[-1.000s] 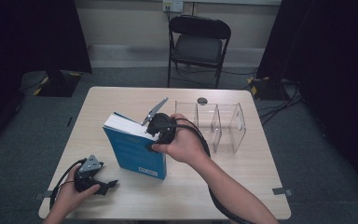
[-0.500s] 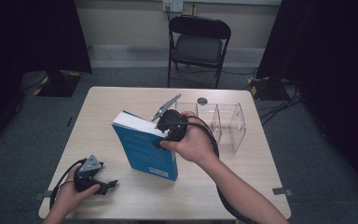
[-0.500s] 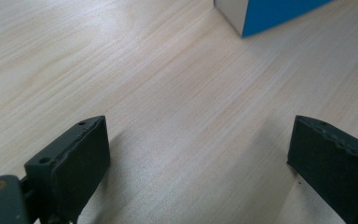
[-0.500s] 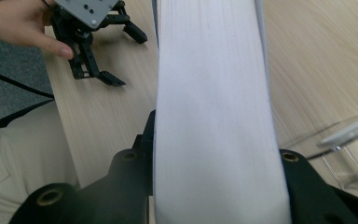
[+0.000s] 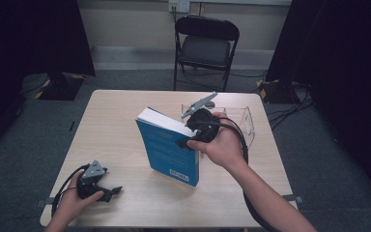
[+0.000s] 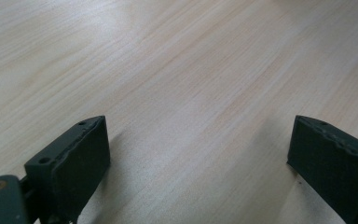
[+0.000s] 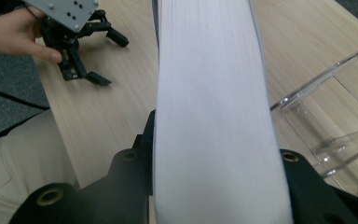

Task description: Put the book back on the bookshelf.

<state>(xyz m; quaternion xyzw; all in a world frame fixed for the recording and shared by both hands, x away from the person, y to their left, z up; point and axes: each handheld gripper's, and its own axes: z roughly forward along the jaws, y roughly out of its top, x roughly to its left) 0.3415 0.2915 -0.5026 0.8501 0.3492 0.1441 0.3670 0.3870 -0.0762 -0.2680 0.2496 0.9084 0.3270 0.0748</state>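
The right hand-held gripper point(image 5: 189, 140) is clamped across a blue paperback book point(image 5: 170, 151) — one jaw on each cover, the white page block point(image 7: 214, 107) running up between them in the right gripper view. The book stands tilted on the table point(image 5: 125, 121), just beside the clear acrylic rack point(image 5: 244, 120). This looks like the carrying step; next, I judge, the book must be lined up with a slot and lowered in upright. The left hand-held gripper point(image 5: 107, 192) rests on the table, jaws wide apart and empty.

Blue book point(image 5: 170, 151) upright mid-table, blocks straight path across. Clear acrylic divider rack point(image 5: 241, 119) just right of book, possibly touching. Bare tabletop point(image 5: 111, 125) left of book, open to table edge. Folding chair point(image 5: 206, 44) beyond book, off table.
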